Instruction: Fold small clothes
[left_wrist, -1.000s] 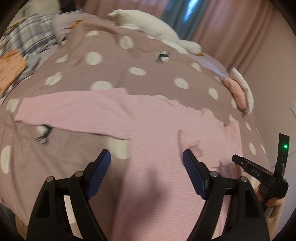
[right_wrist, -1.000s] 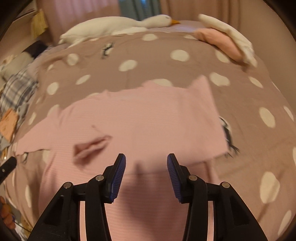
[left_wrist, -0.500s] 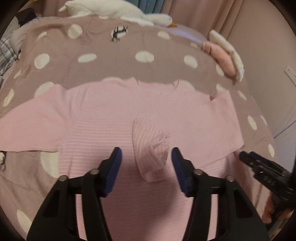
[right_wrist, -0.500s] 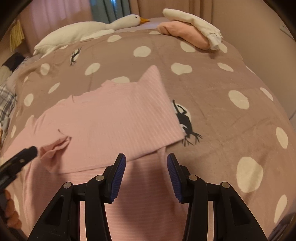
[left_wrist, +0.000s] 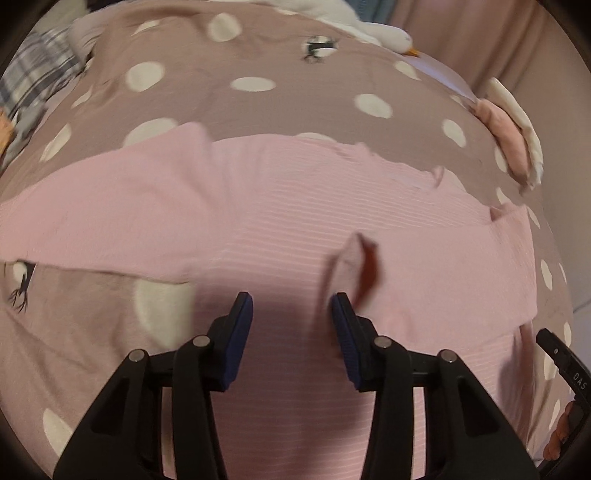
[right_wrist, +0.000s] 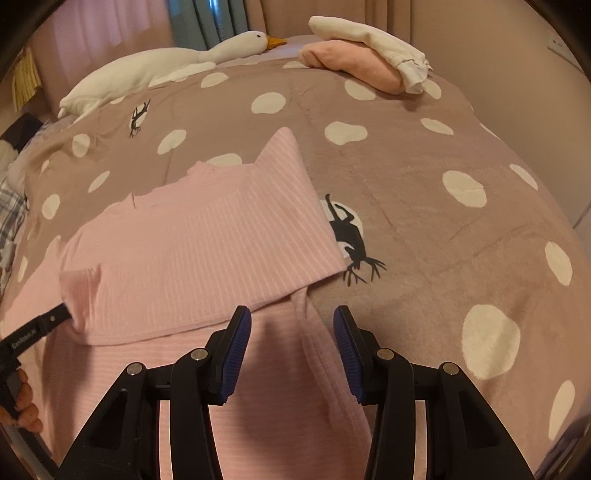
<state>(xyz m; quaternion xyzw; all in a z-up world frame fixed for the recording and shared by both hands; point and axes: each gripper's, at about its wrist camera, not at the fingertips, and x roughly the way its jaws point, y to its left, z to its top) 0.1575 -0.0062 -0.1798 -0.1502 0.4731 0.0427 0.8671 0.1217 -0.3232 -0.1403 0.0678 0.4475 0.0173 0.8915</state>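
Right gripper (right_wrist: 292, 349) jaws stood apart over pink top (right_wrist: 192, 251) hem on bed (right_wrist: 424, 206); sleeve folded across body.

Blurred sleeve cuff (left_wrist: 356, 266)

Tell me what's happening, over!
Left gripper jaws just narrowed, nothing pinched; right gripper open, empty. Pink striped top flat on the dotted blanket, one sleeve folded in. Nothing blocking.

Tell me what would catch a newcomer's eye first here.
A pink striped top lies spread on a polka-dot bedspread, one sleeve folded across its chest. Behind it, a white plush goose lies by the curtains, and folded pink and white clothes are stacked at the far right.
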